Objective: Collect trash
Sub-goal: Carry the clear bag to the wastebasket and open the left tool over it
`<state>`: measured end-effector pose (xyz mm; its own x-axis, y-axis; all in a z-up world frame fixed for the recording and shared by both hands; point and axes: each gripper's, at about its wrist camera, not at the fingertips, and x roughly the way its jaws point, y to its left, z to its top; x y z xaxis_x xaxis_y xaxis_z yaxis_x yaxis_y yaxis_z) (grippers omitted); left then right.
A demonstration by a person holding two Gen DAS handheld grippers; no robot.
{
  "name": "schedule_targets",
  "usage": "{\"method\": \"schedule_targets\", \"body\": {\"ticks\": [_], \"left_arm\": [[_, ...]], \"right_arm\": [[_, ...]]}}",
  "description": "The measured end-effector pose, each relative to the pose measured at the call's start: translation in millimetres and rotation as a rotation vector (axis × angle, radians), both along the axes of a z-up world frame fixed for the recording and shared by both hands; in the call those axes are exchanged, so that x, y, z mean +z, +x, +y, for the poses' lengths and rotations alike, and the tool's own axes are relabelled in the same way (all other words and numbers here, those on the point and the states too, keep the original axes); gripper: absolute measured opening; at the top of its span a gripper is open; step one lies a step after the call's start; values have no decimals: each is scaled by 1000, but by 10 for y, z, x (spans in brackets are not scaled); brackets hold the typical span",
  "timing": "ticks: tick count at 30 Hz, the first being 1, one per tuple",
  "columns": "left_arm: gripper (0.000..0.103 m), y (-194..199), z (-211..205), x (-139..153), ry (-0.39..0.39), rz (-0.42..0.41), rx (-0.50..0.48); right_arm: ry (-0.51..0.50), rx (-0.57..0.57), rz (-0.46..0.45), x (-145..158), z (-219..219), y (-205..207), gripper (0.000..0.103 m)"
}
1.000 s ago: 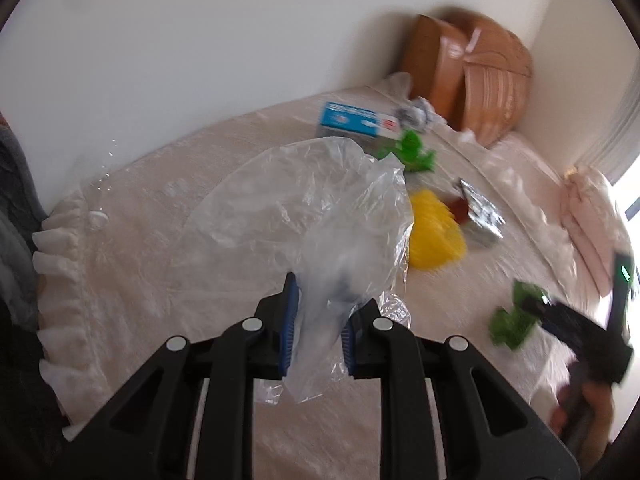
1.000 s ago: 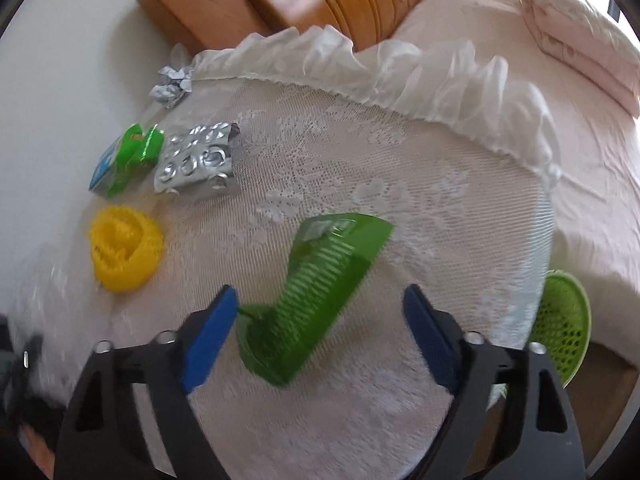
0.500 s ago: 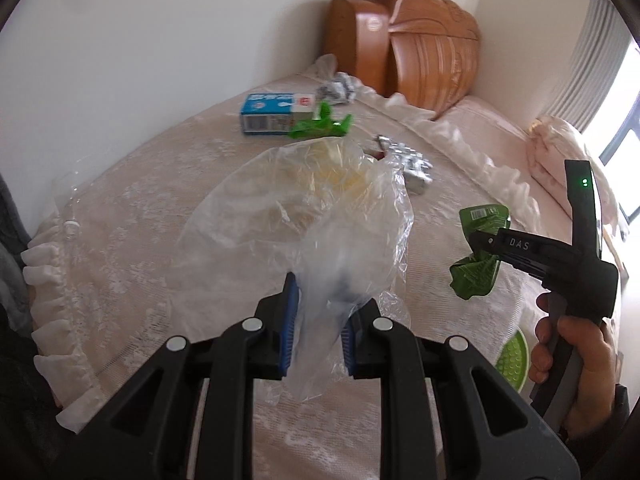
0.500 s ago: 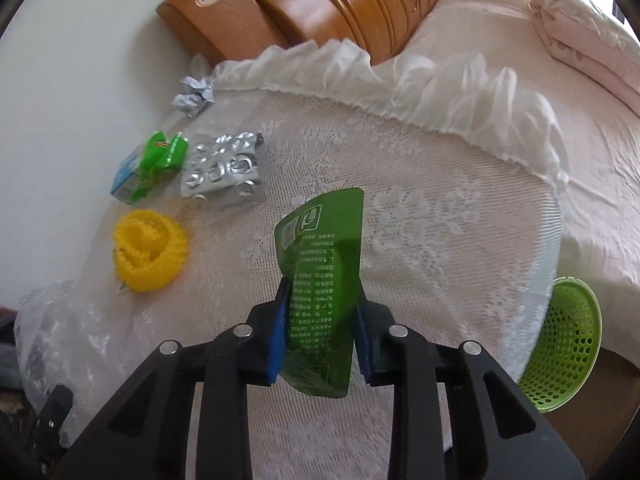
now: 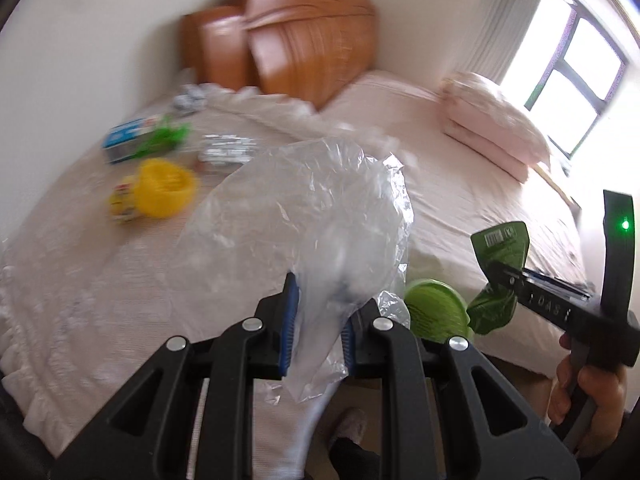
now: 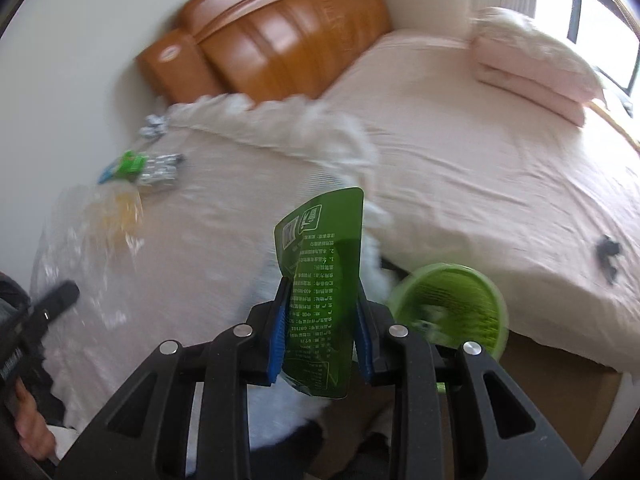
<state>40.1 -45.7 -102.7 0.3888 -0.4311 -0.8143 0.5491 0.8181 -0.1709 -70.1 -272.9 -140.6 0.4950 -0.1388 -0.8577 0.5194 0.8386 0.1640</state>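
My left gripper (image 5: 318,312) is shut on a crumpled clear plastic bag (image 5: 316,216), which it holds above the lace-covered table's (image 5: 100,280) edge. In the right wrist view my right gripper (image 6: 320,320) is shut on a flat green wrapper (image 6: 324,248) that stands upright between the blue pads. The left wrist view shows that gripper (image 5: 496,272) and its wrapper (image 5: 502,240) at the right, in a person's hand. A green mesh basket (image 6: 452,308) stands on the floor just right of and below the wrapper, between table and bed. It also shows beside my left gripper as the basket (image 5: 436,308).
On the table lie a yellow cup (image 5: 166,192), a blue box (image 5: 128,140), a second green wrapper (image 5: 164,138), a foil blister pack (image 5: 228,150) and crumpled foil (image 5: 190,98). A pink bed (image 6: 480,168) with wooden headboard (image 6: 280,36) lies beyond. A slippered foot (image 5: 352,420) is below.
My right gripper closed on the green wrapper, lifted it off the table and carried it towards the basket. My left gripper moved the same way with the bag.
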Motion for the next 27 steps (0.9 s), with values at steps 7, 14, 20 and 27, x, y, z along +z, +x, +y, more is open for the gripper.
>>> {"method": "schedule_targets", "body": {"ticks": [7,14,20,27], "left_arm": [[19,-431,-735,2,-8,12,-165],[19,-702,-1164,24,8,-11,-261],[19,-782,-1390,-86,47,-5,-308],[19,-996,-1841,-394,55,36,-409]], "right_arm": [[-15,-121,5,16,-481,-651,29],[-2,-178,-17,33,-777,-932,29],[-7,-196,-26,73,-870,-1043,29],[-18,-241,-10,35,-1054,-1346,29]]}}
